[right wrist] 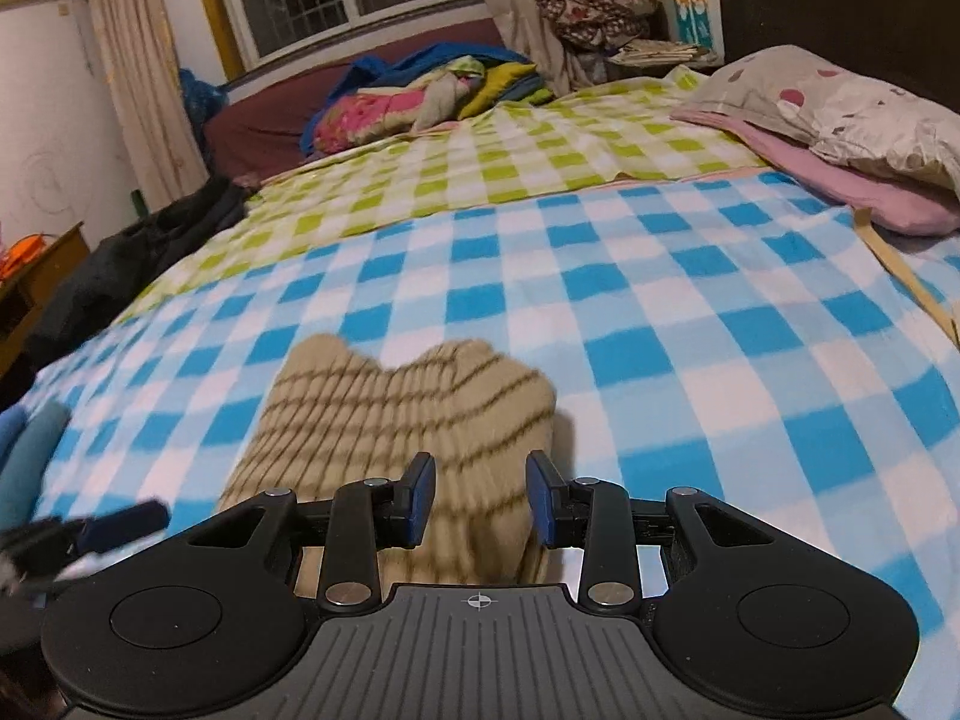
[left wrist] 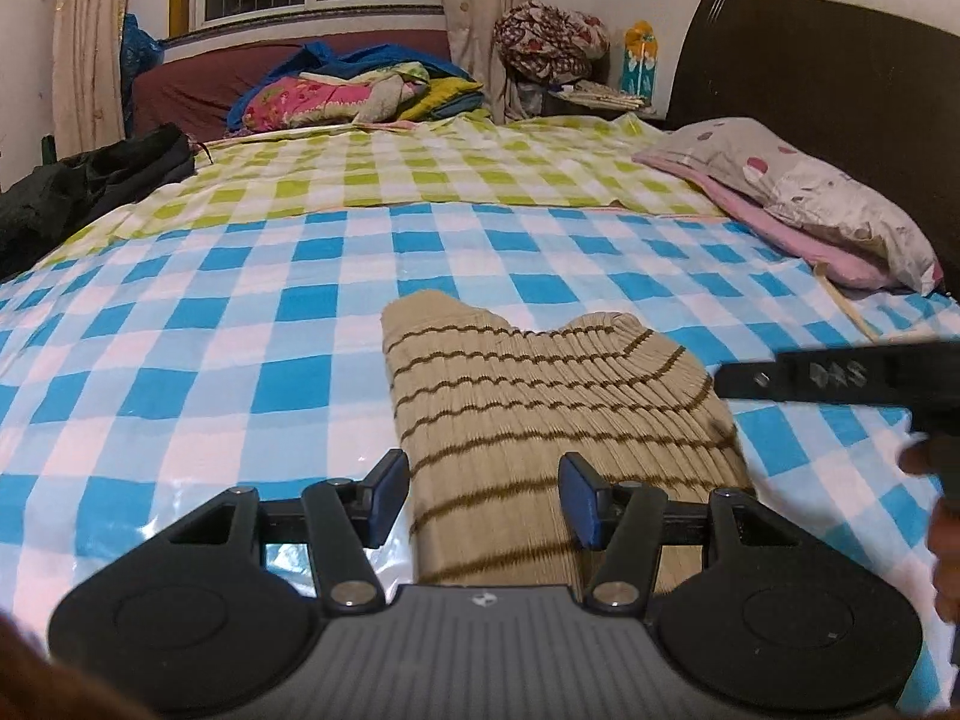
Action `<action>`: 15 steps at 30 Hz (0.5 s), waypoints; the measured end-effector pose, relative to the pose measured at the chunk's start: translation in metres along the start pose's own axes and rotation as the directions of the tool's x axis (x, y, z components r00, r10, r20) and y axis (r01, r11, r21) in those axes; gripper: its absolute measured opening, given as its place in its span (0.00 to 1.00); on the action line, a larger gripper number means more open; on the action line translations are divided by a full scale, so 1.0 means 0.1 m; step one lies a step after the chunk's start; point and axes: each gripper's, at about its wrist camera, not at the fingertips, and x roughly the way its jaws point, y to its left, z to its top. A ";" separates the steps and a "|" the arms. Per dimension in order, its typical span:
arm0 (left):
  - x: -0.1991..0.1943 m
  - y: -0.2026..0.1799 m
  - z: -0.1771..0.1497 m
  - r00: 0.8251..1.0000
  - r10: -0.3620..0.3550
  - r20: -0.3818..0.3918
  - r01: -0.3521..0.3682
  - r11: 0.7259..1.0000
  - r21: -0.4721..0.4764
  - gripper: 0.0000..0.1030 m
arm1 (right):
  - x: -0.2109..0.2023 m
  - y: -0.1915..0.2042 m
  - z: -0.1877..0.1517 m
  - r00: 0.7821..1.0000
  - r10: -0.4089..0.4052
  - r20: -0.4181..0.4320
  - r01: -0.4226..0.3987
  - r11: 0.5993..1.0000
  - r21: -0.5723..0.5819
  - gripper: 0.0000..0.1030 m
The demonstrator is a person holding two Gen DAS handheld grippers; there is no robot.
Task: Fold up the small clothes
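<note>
My jaws stand apart on both sides, gripping nothing. My left gripper (left wrist: 483, 495) sits at the lower centre of its view, its blue pads either side of the striped beige garment (left wrist: 540, 420). My right gripper (right wrist: 480, 498) hovers over the same garment (right wrist: 408, 426) at lower centre of its own view.

Only the left view shows my right gripper's black finger (left wrist: 840, 375), reaching in from the right edge to the garment's side. Only the right view shows the wooden desk (right wrist: 36, 276) at the left edge; it is blurred.

The garment lies on the blue checked blanket (left wrist: 180, 330), its long axis running from the bottom of the frame upward, two rounded lobes at the far end.

A pillow (left wrist: 810, 192) sits at the upper right, dark clothing (left wrist: 90, 186) at the left edge, and a bright heap of bedding (left wrist: 360, 90) under the window.
</note>
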 end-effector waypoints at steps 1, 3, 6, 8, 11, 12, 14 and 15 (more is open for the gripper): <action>0.05 0.00 0.01 1.000 -0.001 -0.006 0.001 1.000 -0.003 0.58 | 0.09 -0.01 0.04 1.000 -0.010 -0.002 0.010 1.000 0.004 0.32; 0.14 0.00 0.01 1.000 -0.005 -0.025 0.005 1.000 -0.011 0.58 | 0.28 -0.03 0.10 1.000 -0.020 -0.024 0.020 1.000 0.009 0.32; 0.24 0.01 -0.02 0.999 -0.012 -0.044 0.012 1.000 -0.015 0.62 | 0.61 -0.06 0.09 0.994 -0.075 -0.084 0.075 0.997 0.000 0.32; 0.26 0.00 -0.02 0.999 -0.012 -0.045 0.012 1.000 -0.010 0.64 | 0.76 -0.10 0.04 0.990 -0.102 -0.098 0.101 0.995 -0.007 0.32; 0.24 0.01 -0.02 0.999 -0.009 -0.050 0.008 1.000 -0.022 0.65 | 0.76 -0.17 0.05 0.991 -0.086 -0.106 0.088 0.996 0.016 0.32; 0.23 0.01 -0.02 0.999 -0.006 -0.050 0.005 1.000 -0.023 0.65 | 0.73 -0.17 0.06 0.990 -0.087 -0.108 0.089 0.996 0.019 0.32; 0.18 -0.01 -0.03 0.999 0.002 -0.048 -0.003 1.000 -0.017 0.65 | 0.62 -0.15 0.07 0.991 -0.095 -0.089 0.097 0.995 0.014 0.32; 0.16 -0.02 -0.04 0.999 0.007 -0.047 -0.007 1.000 -0.013 0.65 | 0.56 -0.13 0.07 0.992 -0.096 -0.079 0.097 0.995 0.011 0.32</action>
